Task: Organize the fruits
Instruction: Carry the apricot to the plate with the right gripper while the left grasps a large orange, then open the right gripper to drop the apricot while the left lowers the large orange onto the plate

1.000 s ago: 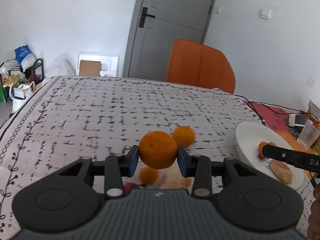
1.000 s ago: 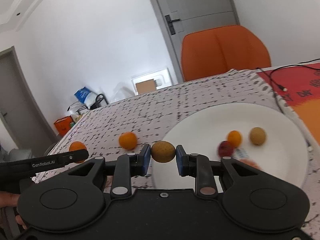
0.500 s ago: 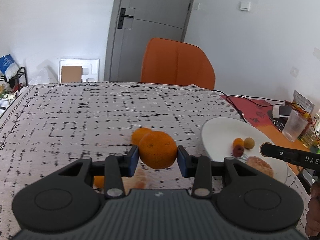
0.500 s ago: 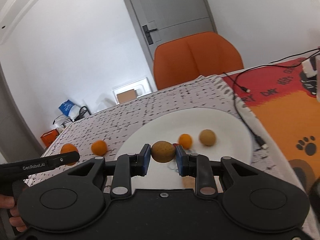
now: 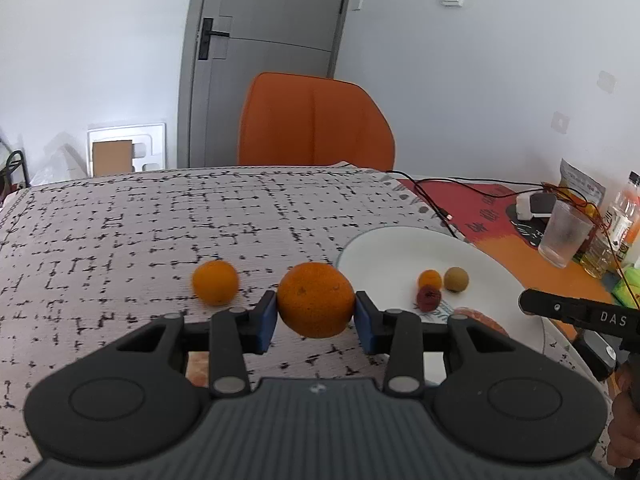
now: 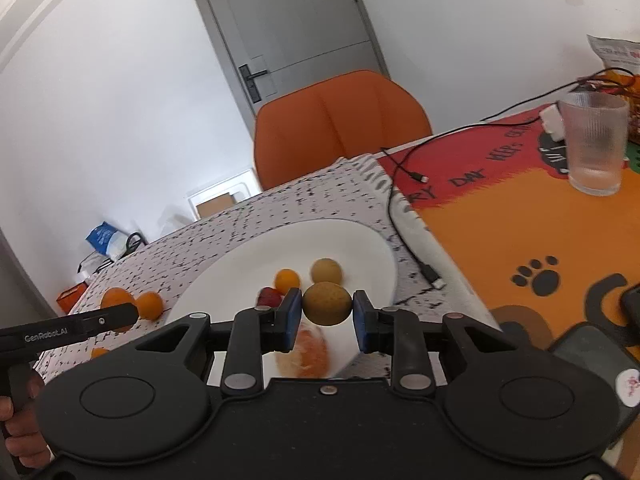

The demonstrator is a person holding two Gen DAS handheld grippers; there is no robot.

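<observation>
My left gripper (image 5: 315, 317) is shut on a large orange (image 5: 315, 300), held above the patterned tablecloth just left of the white plate (image 5: 384, 256). My right gripper (image 6: 326, 315) is shut on a small brown-yellow round fruit (image 6: 327, 303), held over the plate (image 6: 248, 268). On the plate lie a small orange fruit (image 6: 286, 279), a tan round fruit (image 6: 326, 270), a dark red fruit (image 6: 269, 297) and a peeled orange piece (image 6: 310, 354). A smaller orange (image 5: 215, 282) rests on the cloth left of the left gripper.
An orange chair (image 5: 316, 120) stands behind the table. A ribbed glass (image 6: 594, 144), bottles (image 5: 624, 216) and black cables (image 6: 412, 184) lie on the orange-red mat to the right. A phone (image 6: 588, 348) lies near the right gripper. Another orange piece (image 5: 198, 370) lies under the left gripper.
Both grippers have swung right toward the plate with their fruits. The right gripper now sits further over the plate; the left gripper has come up beside its left rim.
</observation>
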